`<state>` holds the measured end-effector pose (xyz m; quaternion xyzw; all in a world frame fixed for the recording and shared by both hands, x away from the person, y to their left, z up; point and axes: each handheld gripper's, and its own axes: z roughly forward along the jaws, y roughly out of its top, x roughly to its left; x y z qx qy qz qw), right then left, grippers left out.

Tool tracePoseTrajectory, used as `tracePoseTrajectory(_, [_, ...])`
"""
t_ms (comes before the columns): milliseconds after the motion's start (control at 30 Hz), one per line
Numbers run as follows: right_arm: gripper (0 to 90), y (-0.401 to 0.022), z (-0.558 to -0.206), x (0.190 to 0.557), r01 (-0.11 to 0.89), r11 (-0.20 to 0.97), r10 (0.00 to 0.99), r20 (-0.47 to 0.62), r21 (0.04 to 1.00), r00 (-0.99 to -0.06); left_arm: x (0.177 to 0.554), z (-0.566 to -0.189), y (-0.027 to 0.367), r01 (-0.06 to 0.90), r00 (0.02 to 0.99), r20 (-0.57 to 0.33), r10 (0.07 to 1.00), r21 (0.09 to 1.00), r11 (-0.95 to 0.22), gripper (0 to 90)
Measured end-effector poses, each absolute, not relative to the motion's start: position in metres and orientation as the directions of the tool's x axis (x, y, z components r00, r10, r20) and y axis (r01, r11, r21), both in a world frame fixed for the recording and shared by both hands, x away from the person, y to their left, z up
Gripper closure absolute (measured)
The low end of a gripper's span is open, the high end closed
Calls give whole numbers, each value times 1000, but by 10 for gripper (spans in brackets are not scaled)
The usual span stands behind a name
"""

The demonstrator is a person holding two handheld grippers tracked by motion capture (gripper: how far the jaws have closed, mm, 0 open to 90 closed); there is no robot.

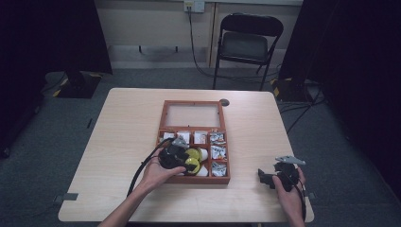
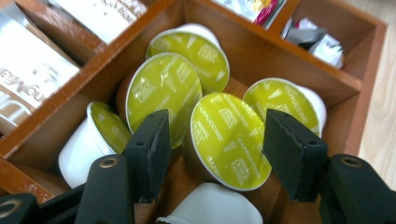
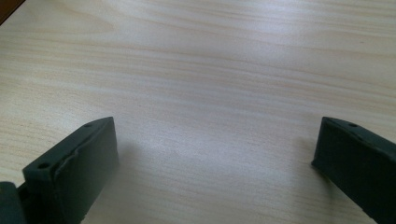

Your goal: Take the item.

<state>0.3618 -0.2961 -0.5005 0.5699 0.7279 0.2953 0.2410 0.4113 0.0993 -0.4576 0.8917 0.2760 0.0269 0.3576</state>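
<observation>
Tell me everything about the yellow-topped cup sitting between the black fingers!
The coffee capsule is a small white plastic cup with a shiny yellow-green foil lid printed "Cappuccino". It lies tilted, lid facing up toward the camera, in the wooden box's big compartment, leaning among other capsules. The left gripper's open fingers stand on either side of it.

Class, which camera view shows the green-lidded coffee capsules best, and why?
The left gripper view: the capsules lie close up in a wooden box compartment, between the open left gripper. The high view shows them as small yellow-green spots partly behind that gripper. The right gripper view shows bare table.
</observation>
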Motion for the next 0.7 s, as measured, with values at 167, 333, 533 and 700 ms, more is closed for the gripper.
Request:
tracePoseTrajectory(167, [0, -296, -500, 362, 687, 176, 972, -14, 705, -234, 412, -459, 95, 467, 854, -138, 502, 628, -622, 414])
tracePoseTrajectory(333, [0, -296, -500, 362, 687, 176, 972, -14, 705, -234, 413, -461, 94, 479, 850, -146, 505, 613, -629, 417])
tracePoseTrajectory(533, [0, -296, -500, 362, 687, 178, 972, -16, 704, -235, 412, -462, 90, 459, 864, -121, 488, 586, -668, 437])
tracePoseTrajectory(700, [0, -296, -500, 362, 687, 178, 972, -16, 704, -235, 411, -463, 86, 455, 868, -109, 485, 569, -685, 452])
